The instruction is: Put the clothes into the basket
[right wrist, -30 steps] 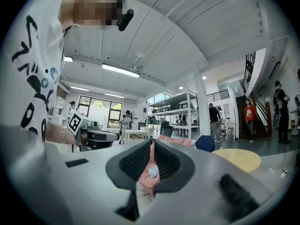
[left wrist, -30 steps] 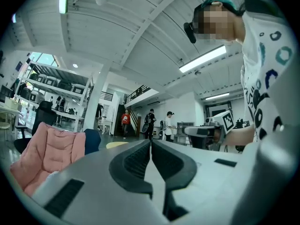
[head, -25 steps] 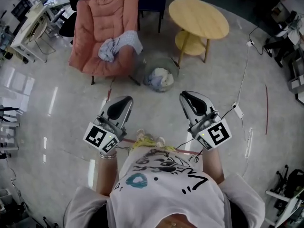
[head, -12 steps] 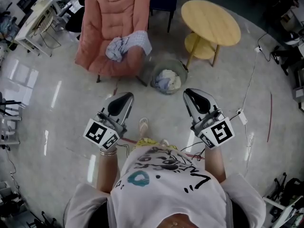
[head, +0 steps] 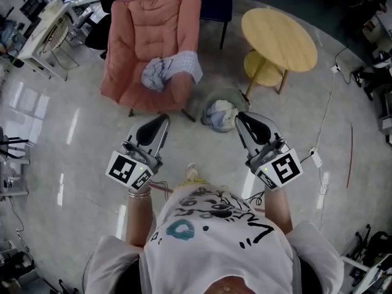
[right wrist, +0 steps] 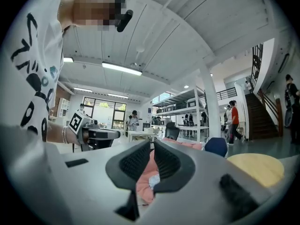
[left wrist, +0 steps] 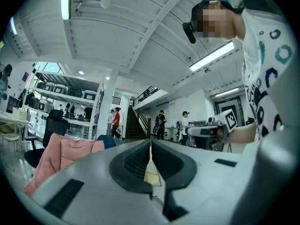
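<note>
Underfoot: a pale grey floor (head: 79,133), smooth and glossy, with streaks of reflected light at the left of the frame.
Armchair: salmon-pink armchair (head: 153,29) in the upper left centre of the head view, with a padded, quilted cushion on thin dark legs.
Clothes on the chair: a crumpled bundle of clothes (head: 166,72), pale blue and white, some of it checked. It lies at the front edge of the seat and hangs over the chair's right-hand corner in the frame.
Basket: a round, grey-green basket (head: 205,100) stands on the floor at upper centre, between the armchair's front leg and the round table. Its weave cannot be made out.
Clothes in the basket: a soft heap (head: 220,114) of white, cream and pale blue cloth, bunched and wrinkled.
Round table: a light wooden round table (head: 278,32) at upper right, with a smooth oval top, a smaller yellow shelf beneath it and slim legs.
Left hand-held gripper: the left hand-held gripper (left wrist: 150,144) has a grey moulded shell and black ribbed pads. The jaws are pressed together with only a thin slit between them and nothing in it. In the head view it sits at lower left of the armchair, touching nothing.
Right hand-held gripper: the right hand-held gripper (right wrist: 153,144) has the same grey shell and ribbed black pads. The tips meet and carry nothing. In the head view its tip lies just at the basket's right edge, above the floor.
Marker cubes: a white cube with black square patterns sits at the rear of each gripper.
Person: a white T-shirt (head: 214,244) with black and teal print at the bottom centre.
</note>
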